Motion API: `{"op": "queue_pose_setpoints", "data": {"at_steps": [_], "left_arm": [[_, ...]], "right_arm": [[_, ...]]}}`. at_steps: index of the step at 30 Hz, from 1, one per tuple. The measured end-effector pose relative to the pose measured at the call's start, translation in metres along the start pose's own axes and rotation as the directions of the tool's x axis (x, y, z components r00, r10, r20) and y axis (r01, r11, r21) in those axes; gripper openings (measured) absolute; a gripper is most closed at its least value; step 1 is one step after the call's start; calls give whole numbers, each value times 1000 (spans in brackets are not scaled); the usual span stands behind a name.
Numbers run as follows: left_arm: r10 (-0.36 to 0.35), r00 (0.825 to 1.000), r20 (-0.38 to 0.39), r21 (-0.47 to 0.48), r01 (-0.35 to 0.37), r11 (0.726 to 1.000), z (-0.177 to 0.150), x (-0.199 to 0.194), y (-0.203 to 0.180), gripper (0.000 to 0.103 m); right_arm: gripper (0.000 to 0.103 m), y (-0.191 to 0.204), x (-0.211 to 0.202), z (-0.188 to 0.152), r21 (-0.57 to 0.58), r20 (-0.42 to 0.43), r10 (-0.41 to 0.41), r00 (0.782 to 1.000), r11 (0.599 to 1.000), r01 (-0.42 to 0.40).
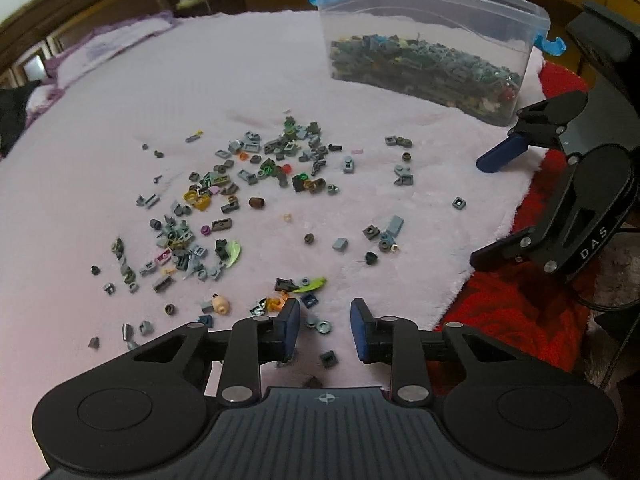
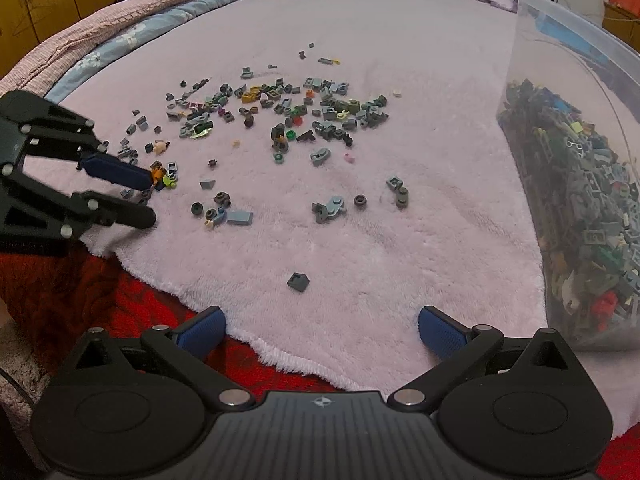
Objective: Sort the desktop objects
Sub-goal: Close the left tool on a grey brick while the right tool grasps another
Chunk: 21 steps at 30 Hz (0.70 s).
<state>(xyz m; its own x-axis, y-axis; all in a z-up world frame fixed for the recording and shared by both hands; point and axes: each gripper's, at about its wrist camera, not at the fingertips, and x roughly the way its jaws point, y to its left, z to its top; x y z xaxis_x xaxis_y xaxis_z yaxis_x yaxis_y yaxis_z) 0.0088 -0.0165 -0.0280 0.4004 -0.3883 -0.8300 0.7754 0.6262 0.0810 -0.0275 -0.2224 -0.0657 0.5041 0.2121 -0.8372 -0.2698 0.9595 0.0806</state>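
Several small toy bricks (image 1: 240,184), mostly grey with some green, yellow and orange, lie scattered on a pink fleece blanket (image 1: 200,80). My left gripper (image 1: 325,330) is open low over the near edge of the scatter, with a grey round piece (image 1: 323,326) and a dark square tile (image 1: 329,358) lying loose between its fingers. In the right wrist view the same scatter (image 2: 280,116) lies ahead and the left gripper (image 2: 150,196) reaches in from the left. My right gripper (image 2: 322,334) stands wide open and empty at the blanket's edge, just short of a lone dark tile (image 2: 298,281).
A clear plastic tub (image 1: 400,20) with blue clips, partly filled with bricks, stands at the back right; its wall (image 2: 532,60) is close on the right gripper's right. A red cover (image 2: 120,300) lies under the blanket's near edge. The right gripper (image 1: 486,208) enters from the right.
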Motion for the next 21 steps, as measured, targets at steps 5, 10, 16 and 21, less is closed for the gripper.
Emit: {"op": "queue_pose_setpoints", "data": {"at_steps": [5, 10, 16, 21], "left_arm": [[-26, 999, -21, 3, 26, 1000, -2, 4, 4, 23], [-6, 1000, 9, -26, 6, 1000, -7, 1, -6, 9], [25, 997, 70, -110, -17, 994, -11, -14, -9, 9], [65, 989, 136, -195, -38, 980, -16, -32, -10, 9]], "right_arm": [[103, -6, 2, 3, -5, 1, 5, 1000, 1000, -5], [103, -12, 4, 3, -11, 2, 7, 1000, 1000, -7], [103, -15, 5, 4, -16, 3, 8, 1000, 1000, -8], [103, -16, 5, 4, -18, 5, 7, 1000, 1000, -6]]}}
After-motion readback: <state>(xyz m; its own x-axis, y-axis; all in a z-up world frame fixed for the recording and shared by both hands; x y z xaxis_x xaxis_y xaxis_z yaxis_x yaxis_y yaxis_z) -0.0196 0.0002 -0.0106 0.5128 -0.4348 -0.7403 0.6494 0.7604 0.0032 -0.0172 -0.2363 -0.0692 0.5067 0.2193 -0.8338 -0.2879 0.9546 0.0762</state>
